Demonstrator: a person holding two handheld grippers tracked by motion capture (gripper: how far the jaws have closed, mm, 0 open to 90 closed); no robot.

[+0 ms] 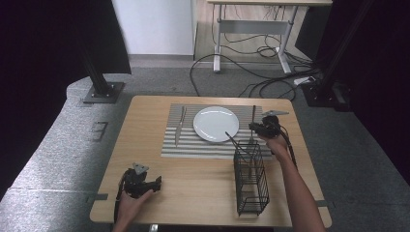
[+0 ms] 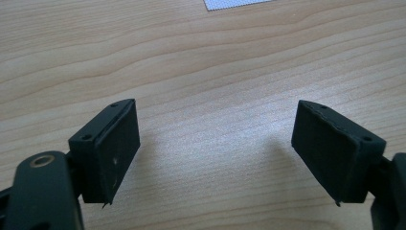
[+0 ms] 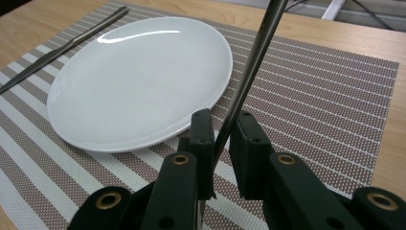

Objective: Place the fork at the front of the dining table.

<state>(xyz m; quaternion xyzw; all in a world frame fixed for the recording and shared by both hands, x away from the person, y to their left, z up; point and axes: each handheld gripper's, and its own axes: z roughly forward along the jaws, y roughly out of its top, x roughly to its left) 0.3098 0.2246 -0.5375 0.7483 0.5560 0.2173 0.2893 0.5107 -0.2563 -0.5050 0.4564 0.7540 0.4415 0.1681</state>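
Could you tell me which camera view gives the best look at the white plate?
The right gripper view: the white plate appears large and close, its rim and glossy surface clear on the striped placemat. The high view shows it small but whole, centred on the mat between the knife and the right gripper.

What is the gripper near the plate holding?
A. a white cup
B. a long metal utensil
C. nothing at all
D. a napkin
B: in the right gripper view, the right gripper has its jaws closed on the thin handle of a metal utensil, above the striped placemat beside the white plate.
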